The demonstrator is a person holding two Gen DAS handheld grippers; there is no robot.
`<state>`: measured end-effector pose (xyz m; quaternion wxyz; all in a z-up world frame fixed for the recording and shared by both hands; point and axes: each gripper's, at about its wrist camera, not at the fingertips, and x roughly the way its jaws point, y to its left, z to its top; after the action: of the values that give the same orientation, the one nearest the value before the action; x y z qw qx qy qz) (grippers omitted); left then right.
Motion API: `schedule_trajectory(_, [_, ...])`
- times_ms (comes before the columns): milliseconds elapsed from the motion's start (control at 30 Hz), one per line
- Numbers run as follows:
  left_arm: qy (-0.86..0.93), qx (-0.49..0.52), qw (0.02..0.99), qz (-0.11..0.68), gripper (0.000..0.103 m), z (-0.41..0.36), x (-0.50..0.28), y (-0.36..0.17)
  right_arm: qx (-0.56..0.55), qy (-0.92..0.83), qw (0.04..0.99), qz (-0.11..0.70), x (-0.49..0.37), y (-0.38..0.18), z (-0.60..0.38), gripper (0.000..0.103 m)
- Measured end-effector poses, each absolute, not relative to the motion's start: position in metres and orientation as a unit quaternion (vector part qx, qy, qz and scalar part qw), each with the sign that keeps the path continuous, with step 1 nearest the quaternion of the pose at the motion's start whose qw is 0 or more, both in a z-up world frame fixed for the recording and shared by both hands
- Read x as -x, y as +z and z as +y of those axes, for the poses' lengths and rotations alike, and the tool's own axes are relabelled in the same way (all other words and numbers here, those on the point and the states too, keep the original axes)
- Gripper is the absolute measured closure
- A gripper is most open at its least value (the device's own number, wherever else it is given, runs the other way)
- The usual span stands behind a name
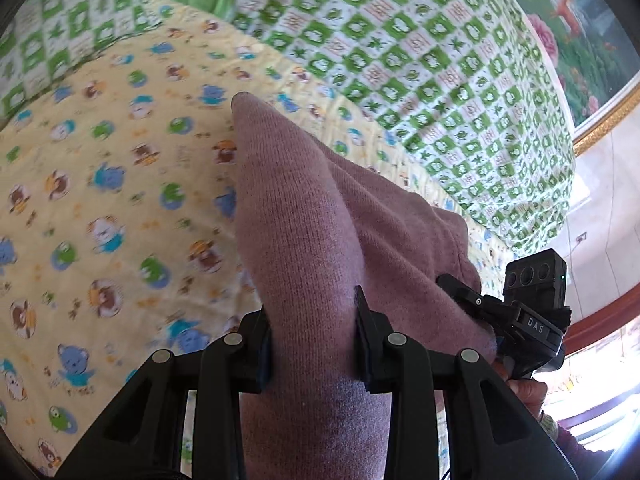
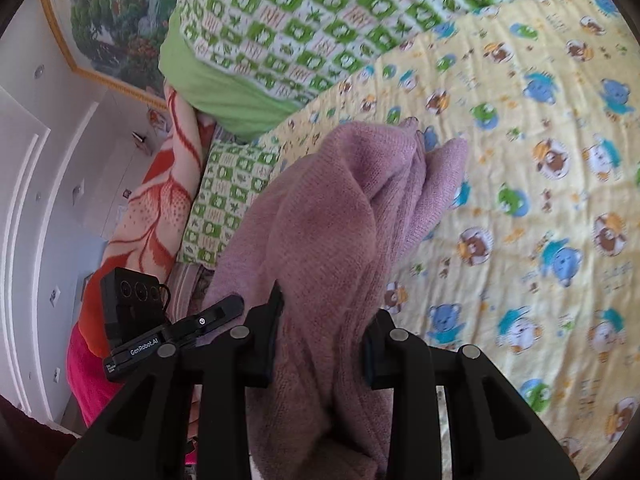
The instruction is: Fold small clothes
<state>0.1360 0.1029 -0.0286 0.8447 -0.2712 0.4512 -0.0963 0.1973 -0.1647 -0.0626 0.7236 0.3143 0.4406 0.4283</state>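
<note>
A small mauve knit garment [image 1: 304, 240] hangs bunched between both grippers above a yellow sheet with cartoon animals [image 1: 100, 184]. My left gripper [image 1: 314, 332] is shut on one part of it, the cloth bulging forward between the jaws. My right gripper [image 2: 320, 340] is shut on another part of the same garment [image 2: 332, 208], whose folds droop toward the sheet [image 2: 540, 200]. The right gripper also shows in the left wrist view [image 1: 532, 320] at lower right, and the left gripper shows in the right wrist view [image 2: 160, 328] at lower left. The garment's lower edges are hidden.
A green-and-white checked quilt [image 1: 440, 60] lies bunched along the far side of the bed. A red-and-cream floral blanket [image 2: 160, 200] and a small checked pillow [image 2: 228, 200] lie at the bed's end. A framed landscape picture [image 2: 108, 12] hangs on the white wall.
</note>
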Motion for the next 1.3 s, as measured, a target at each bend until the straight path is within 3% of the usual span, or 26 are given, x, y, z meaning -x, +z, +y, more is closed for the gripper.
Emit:
schedule_trajectory(267, [-0.071,0.280,0.823,0.489,0.070,0.111,-0.123,-0.070,-0.300,0.412,0.710,0.486,-0.196,-0.090,-0.149,0.070])
schedule_trajectory(533, [-0.067,0.285,0.818,0.495,0.061,0.122,-0.112,-0.088,-0.331,0.370,0.696,0.518,-0.195,-0.131,-0.164,0.057])
schedule_trajectory(833, [-0.051,0.269,0.819,0.504,0.050,0.122,-0.098,-0.075,-0.293,0.351,0.731,0.506,-0.177,-0.108,-0.176,0.054])
schedule_trajectory(1300, [-0.064,0.221,0.821,0.522,0.044,0.119,-0.072,-0.084,-0.220,0.303,0.777,0.507,-0.120,-0.105,-0.196,0.054])
